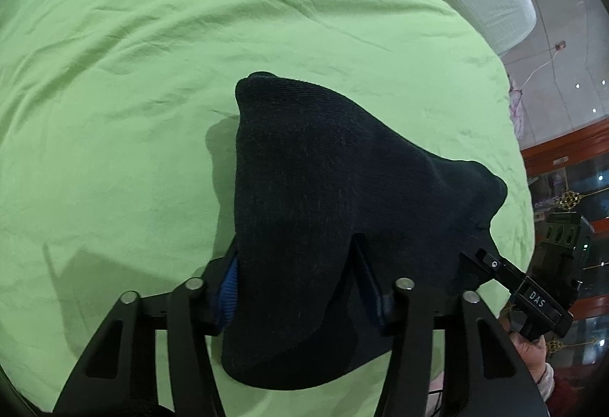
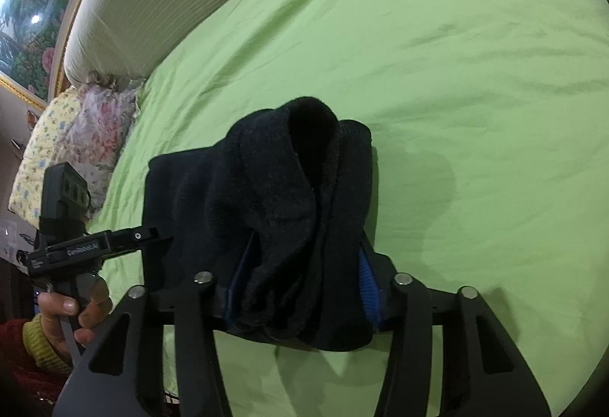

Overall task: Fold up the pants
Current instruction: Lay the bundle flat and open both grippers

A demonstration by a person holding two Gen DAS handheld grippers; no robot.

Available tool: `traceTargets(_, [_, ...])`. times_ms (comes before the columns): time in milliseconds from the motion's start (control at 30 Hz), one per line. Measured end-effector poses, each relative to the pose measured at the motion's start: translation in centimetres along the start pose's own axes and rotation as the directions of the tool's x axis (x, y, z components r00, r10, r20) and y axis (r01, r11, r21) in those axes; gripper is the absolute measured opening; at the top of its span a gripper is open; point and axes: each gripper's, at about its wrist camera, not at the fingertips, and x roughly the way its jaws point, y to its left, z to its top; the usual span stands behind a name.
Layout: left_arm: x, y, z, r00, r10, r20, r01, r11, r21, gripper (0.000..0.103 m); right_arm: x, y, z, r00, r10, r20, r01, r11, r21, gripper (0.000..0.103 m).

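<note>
One green bed (image 1: 152,74) fills both views. One pair of dark pants (image 1: 304,188), bunched, hangs above it at centre. Two grippers: the left (image 1: 300,287) and the right (image 2: 300,283), each at six o'clock, half closed with blue pads pressed on pant cloth. Two floral pillows (image 2: 95,135) at nine o'clock.

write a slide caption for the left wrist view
Left hand-held gripper clamps dark pants over green bedsheet.

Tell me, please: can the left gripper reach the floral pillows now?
Probably not. The left gripper is shut on the dark pants, which the right gripper also holds; the floral pillows lie apart at the green sheet's edge.
</note>
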Motion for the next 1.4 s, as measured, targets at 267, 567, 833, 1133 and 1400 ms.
traceTargets(267, [-3.2, 0.0, -0.2, 0.997, -0.050, 0.059, 0.050, 0.999, -0.004, 0.035, -1.3, 3.2, 1.4, 0.998, 0.061, 0.018, -0.060, 0.995, -0.077, 0.041])
traceTargets(567, [-9.3, 2.8, 0.2, 0.983, -0.013, 0.185, 0.023, 0.998, -0.055, 0.034, 0.8, 9.0, 3.8, 0.988, 0.157, 0.003, -0.154, 0.973, -0.174, 0.040])
traceTargets(833, [-11.9, 7.2, 1.7, 0.964, 0.092, 0.249, -0.065, 0.992, -0.112, 0.034, 6.0, 14.0, 5.8, 0.984, 0.177, -0.035, -0.180, 0.952, -0.246, 0.040])
traceTargets(1133, [-12.6, 10.5, 5.4, 0.944, 0.149, 0.295, -0.111, 0.984, -0.141, 0.034, 9.9, 17.4, 8.6, 0.987, 0.159, -0.037, -0.163, 0.945, -0.283, 0.040])
traceTargets(1400, [-11.3, 12.4, 7.7, 0.942, 0.171, 0.290, -0.131, 0.979, -0.154, 0.035, 12.4, 17.4, 9.6, 0.991, 0.126, -0.053, -0.135, 0.953, -0.273, 0.040])
